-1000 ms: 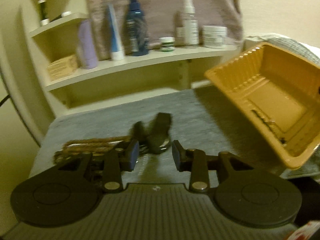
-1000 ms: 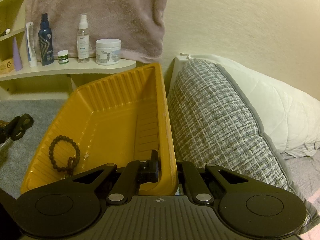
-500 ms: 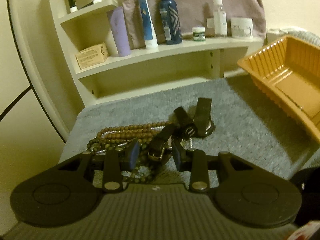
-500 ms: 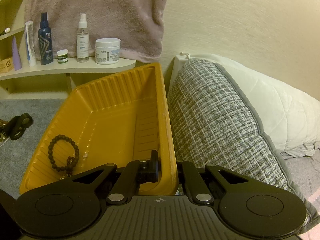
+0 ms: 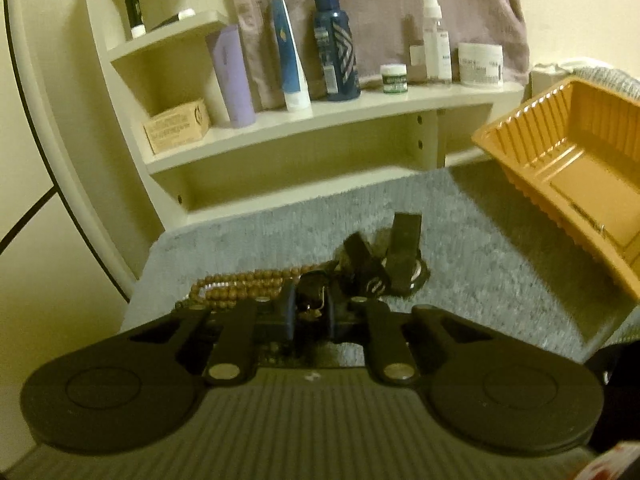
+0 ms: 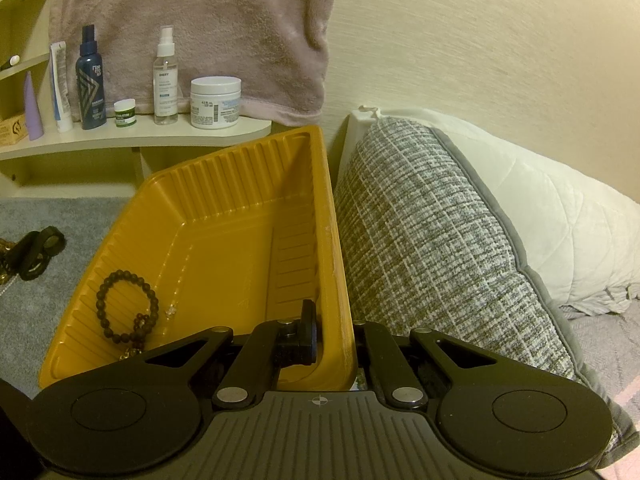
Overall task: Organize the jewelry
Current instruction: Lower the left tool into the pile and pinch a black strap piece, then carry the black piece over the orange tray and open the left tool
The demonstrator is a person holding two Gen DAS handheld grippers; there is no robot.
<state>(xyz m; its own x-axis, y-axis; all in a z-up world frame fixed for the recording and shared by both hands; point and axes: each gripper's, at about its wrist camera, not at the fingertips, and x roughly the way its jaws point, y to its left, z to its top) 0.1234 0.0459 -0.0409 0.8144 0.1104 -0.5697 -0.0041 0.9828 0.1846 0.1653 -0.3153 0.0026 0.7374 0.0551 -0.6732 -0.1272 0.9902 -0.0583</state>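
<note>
Down on the grey mat point(image 5: 480, 264), the black watch point(image 5: 384, 268) lies in a heap with the brown bead necklace point(image 5: 248, 286), its straps sticking up and its buckle end reaching back between the fingers of the left gripper point(image 5: 310, 314). Those fingers have drawn in close around that strap end, with only a narrow gap between them, though whether they pinch it firmly cannot be told. The beads trail off to the left of the fingers, partly hidden under the left one.

To the right of the heap, across a bare stretch of mat, the orange tray point(image 5: 520, 152) is held tilted with its open side toward the heap. The right gripper point(image 6: 332, 332) clamps the tray's near right wall point(image 6: 336, 280), one finger inside and one outside. Inside, a dark bead bracelet point(image 6: 124, 308) rests in the low left corner against the ribbed side, well apart from the fingers.

Behind the mat stands a cream shelf point(image 5: 320, 120) with bottles and jars, a pink towel point(image 6: 200, 20) hanging above it. A checked grey cushion point(image 6: 432, 248) sits just beside the tray's right wall, with a white pillow point(image 6: 560, 220) beyond.
</note>
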